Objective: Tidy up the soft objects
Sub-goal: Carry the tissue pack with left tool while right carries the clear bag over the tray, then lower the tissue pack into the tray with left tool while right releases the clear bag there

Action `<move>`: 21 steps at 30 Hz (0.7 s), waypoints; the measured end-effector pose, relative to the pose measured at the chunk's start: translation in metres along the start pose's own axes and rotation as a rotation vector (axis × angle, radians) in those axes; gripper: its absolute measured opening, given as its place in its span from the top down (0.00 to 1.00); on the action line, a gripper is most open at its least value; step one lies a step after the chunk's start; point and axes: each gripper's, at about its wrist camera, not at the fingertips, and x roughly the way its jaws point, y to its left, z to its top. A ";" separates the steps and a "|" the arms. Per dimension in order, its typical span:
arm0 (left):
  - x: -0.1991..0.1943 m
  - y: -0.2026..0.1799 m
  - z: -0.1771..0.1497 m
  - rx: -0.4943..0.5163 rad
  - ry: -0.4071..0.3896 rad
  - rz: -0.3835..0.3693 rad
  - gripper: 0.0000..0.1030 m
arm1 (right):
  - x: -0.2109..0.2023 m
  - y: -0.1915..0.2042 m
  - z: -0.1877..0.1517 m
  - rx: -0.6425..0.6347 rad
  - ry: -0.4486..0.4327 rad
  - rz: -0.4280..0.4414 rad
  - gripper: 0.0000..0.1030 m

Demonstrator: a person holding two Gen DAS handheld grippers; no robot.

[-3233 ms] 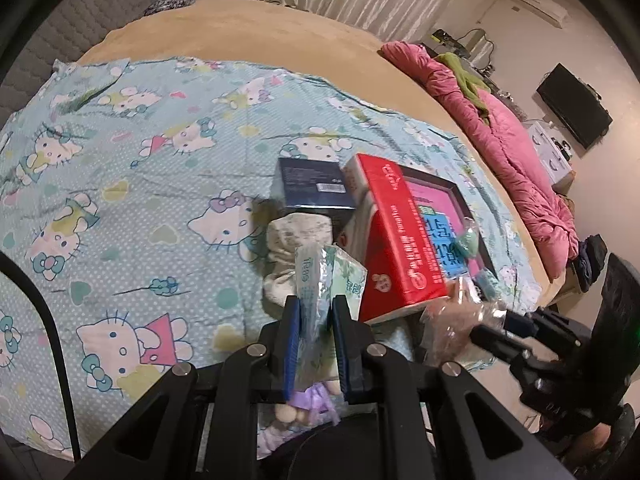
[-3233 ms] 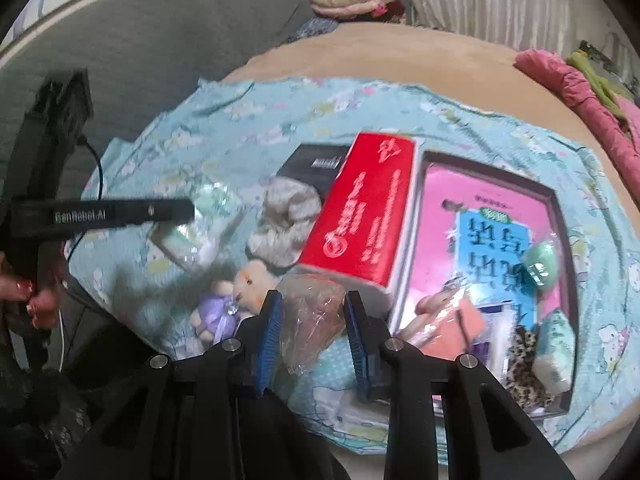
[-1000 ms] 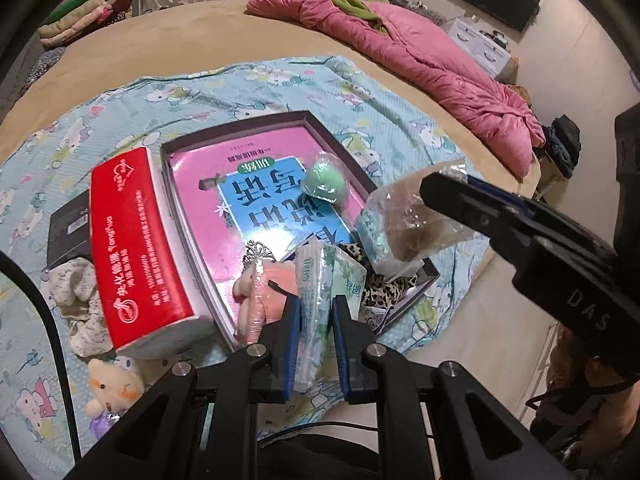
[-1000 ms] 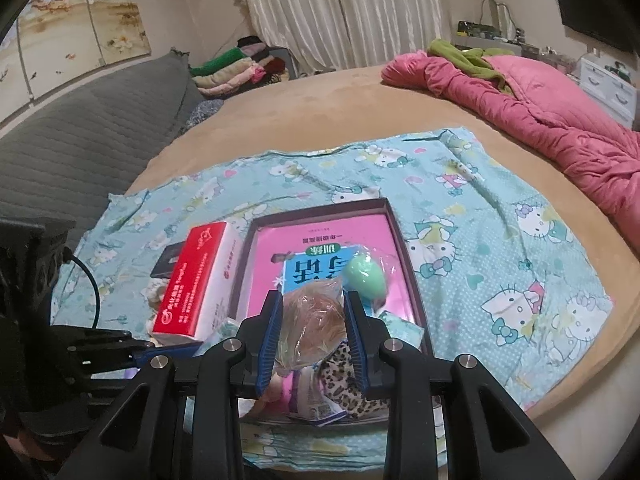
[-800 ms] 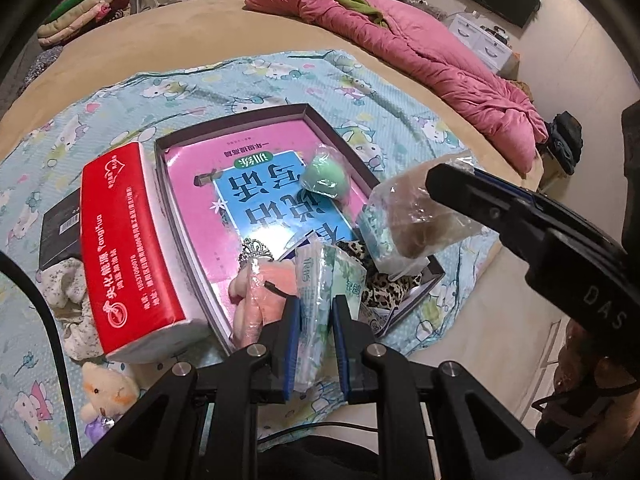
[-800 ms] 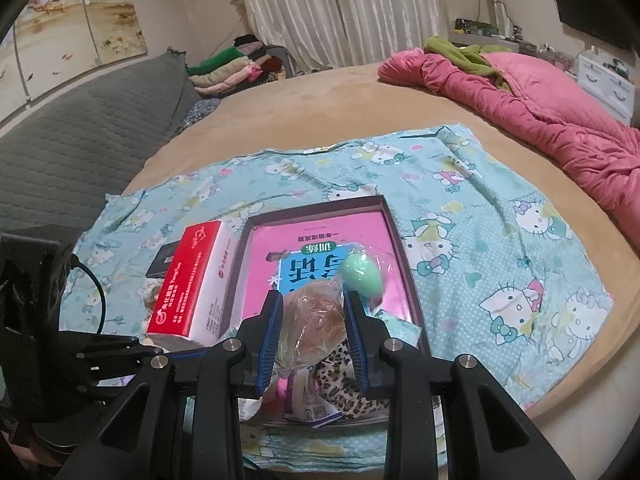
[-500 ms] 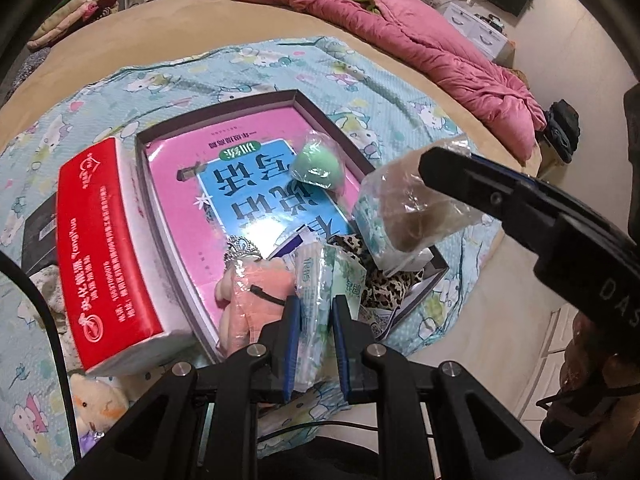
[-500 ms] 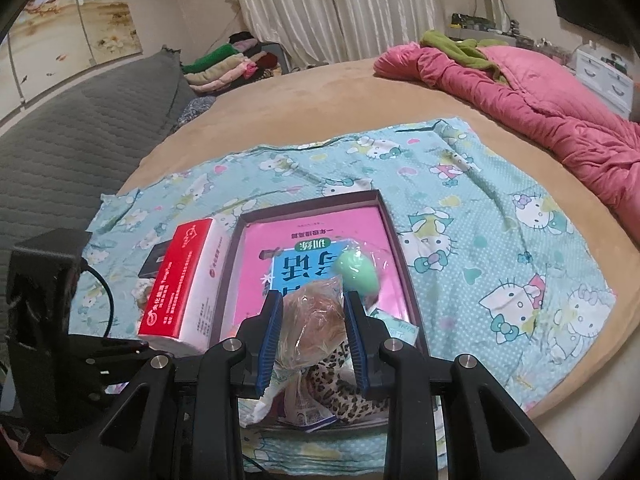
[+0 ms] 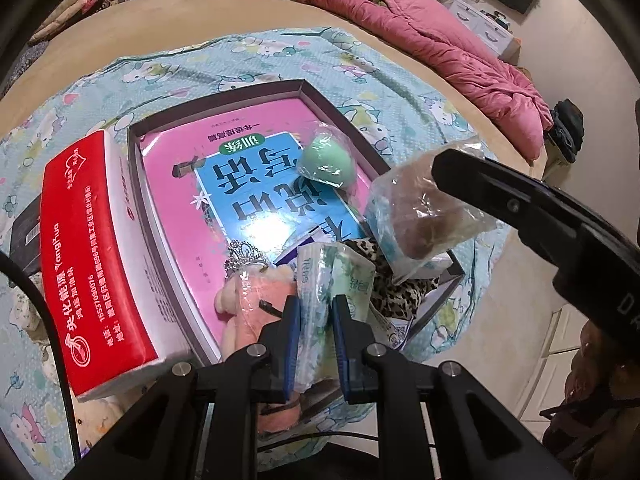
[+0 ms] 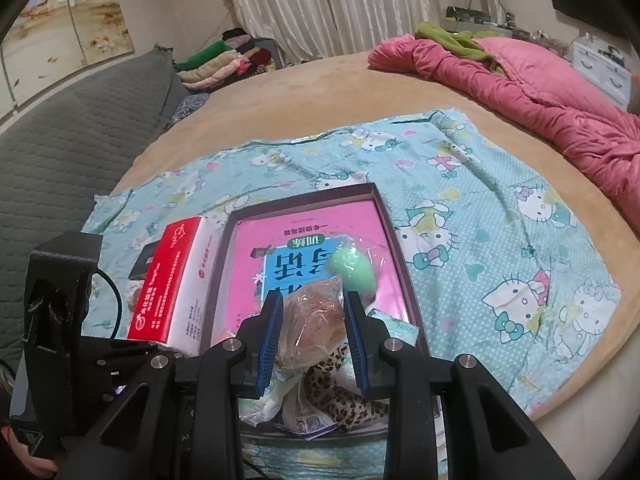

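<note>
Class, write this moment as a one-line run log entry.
left gripper: shut on tissue pack | right gripper: shut on bagged brown item | both over: box | stage: not yet released

Tan bed (image 10: 320, 92), cartoon sheet (image 10: 500, 208), pink quilt (image 10: 540, 80)

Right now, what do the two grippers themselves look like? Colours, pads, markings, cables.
Both are matte black two-finger frames with silver screw heads at the pivots and blue ribbed pads on the inner faces. The left gripper has a black cable looping past its left side. The right gripper, seen side-on from the left wrist, shows pale letters "D" and part of another. No sleeve is visible.
</note>
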 end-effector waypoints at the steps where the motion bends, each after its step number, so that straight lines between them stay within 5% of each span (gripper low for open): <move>1: 0.000 0.001 0.000 -0.001 -0.001 0.002 0.84 | 0.002 0.000 0.000 0.004 -0.002 0.000 0.69; 21: 0.001 0.004 -0.001 0.008 -0.002 0.005 0.84 | 0.049 -0.008 0.006 0.109 -0.005 -0.026 0.69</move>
